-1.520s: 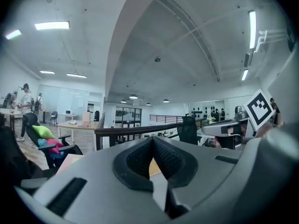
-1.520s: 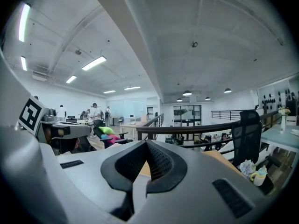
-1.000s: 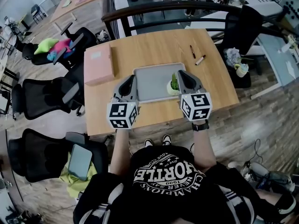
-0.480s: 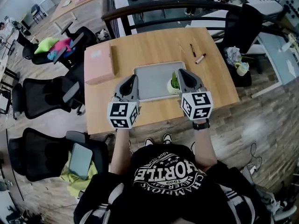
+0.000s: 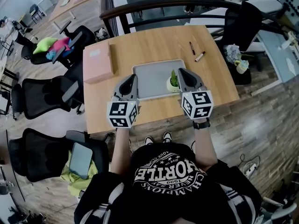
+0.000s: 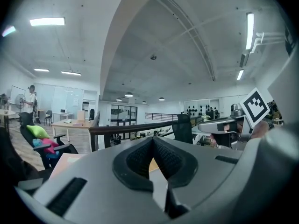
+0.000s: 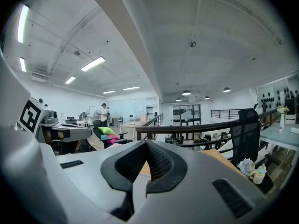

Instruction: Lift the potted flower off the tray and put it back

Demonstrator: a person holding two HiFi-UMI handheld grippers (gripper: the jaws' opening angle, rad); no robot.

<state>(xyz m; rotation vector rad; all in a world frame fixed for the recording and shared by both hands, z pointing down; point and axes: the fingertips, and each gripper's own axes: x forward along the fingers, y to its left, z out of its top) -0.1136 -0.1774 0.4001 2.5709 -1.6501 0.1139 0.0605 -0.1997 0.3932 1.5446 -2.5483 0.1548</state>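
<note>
Currently left gripper jaws together, empty; right gripper same.

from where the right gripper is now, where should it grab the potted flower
Take the potted flower by its round white pot, below the leaves, likely from the near right, where the right gripper sits. It stands upright by the tray's right edge; the shut jaws must open first.

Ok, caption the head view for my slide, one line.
Person holds left tool and right tool, both shut, flanking a grey tray carrying the potted flower.
</note>
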